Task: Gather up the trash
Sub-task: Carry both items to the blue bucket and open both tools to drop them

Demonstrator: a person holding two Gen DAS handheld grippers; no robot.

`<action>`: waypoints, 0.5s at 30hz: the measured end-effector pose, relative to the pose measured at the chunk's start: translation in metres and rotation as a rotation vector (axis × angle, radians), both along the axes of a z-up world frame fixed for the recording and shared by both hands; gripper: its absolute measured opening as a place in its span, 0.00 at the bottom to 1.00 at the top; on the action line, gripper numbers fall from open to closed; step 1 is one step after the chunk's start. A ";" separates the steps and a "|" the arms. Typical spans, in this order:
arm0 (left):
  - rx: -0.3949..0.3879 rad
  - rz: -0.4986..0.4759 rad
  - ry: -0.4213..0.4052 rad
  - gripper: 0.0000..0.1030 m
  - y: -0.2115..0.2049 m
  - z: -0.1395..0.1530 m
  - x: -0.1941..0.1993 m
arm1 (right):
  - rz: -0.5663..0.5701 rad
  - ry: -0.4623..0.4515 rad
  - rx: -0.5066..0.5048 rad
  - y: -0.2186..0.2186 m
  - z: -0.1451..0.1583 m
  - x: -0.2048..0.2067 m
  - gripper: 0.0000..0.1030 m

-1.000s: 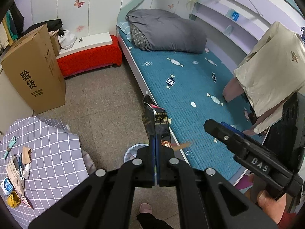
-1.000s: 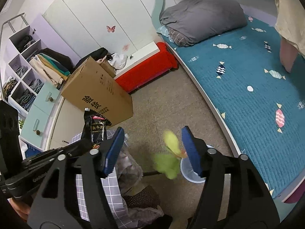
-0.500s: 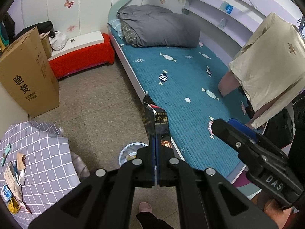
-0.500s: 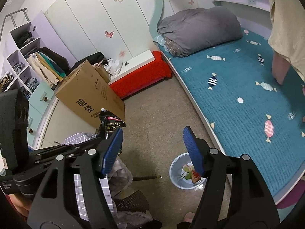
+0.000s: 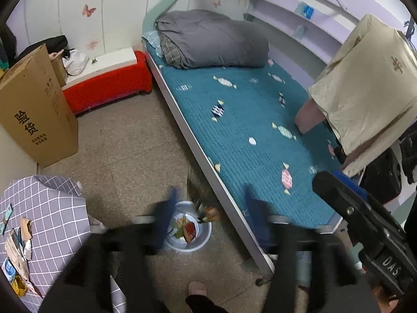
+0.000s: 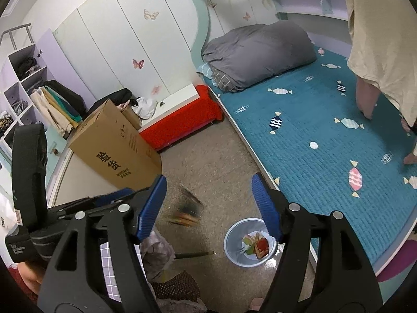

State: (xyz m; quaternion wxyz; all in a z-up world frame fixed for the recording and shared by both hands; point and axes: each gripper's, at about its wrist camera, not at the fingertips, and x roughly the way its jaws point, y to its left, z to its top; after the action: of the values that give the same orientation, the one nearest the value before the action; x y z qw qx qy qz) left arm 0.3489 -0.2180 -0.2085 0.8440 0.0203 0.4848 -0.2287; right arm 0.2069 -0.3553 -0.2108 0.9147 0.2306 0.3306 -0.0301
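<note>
My left gripper (image 5: 208, 206) is open and blurred, high above the small blue trash bin (image 5: 187, 244) on the floor. The dark snack wrapper (image 5: 202, 198) is loose in the air, a blur just above the bin's far rim; in the right wrist view the wrapper (image 6: 189, 208) falls left of the bin (image 6: 234, 253). The bin holds several wrappers. My right gripper (image 6: 208, 206) is open and empty, also high over the floor near the bin. More trash (image 5: 15, 245) lies on the checked table (image 5: 52, 224) at the lower left.
A bed with a teal cover (image 5: 247, 130) runs along the right, a grey duvet (image 5: 211, 43) at its head. A cardboard box (image 5: 34, 104) and a red bench (image 5: 106, 83) stand at the left. A person in a beige shirt (image 5: 365, 86) leans on the bed.
My left gripper opened and let go of the dark snack wrapper, which now falls toward the bin. The right gripper stayed open; its green wrapper landed in the bin earlier.
</note>
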 end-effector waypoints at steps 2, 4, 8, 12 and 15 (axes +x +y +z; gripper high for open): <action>0.009 0.003 -0.009 0.59 0.000 0.000 -0.001 | -0.001 -0.002 0.000 0.000 0.001 -0.003 0.66; 0.007 0.010 -0.008 0.59 0.002 0.001 -0.003 | 0.001 -0.001 0.000 0.003 0.002 -0.003 0.66; 0.004 0.020 -0.031 0.59 0.006 0.008 -0.010 | 0.015 -0.003 -0.003 0.006 0.003 -0.004 0.66; 0.016 0.044 -0.072 0.59 0.018 0.018 -0.022 | 0.043 -0.014 -0.006 0.016 0.006 -0.006 0.66; 0.017 0.074 -0.088 0.59 0.033 0.024 -0.031 | 0.072 -0.027 -0.011 0.027 0.011 -0.007 0.66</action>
State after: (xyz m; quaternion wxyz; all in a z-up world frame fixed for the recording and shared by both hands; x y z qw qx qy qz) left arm 0.3182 -0.1852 -0.1845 0.8723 0.0196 0.4494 -0.1918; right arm 0.1995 -0.3279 -0.1999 0.9208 0.2140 0.3262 0.0040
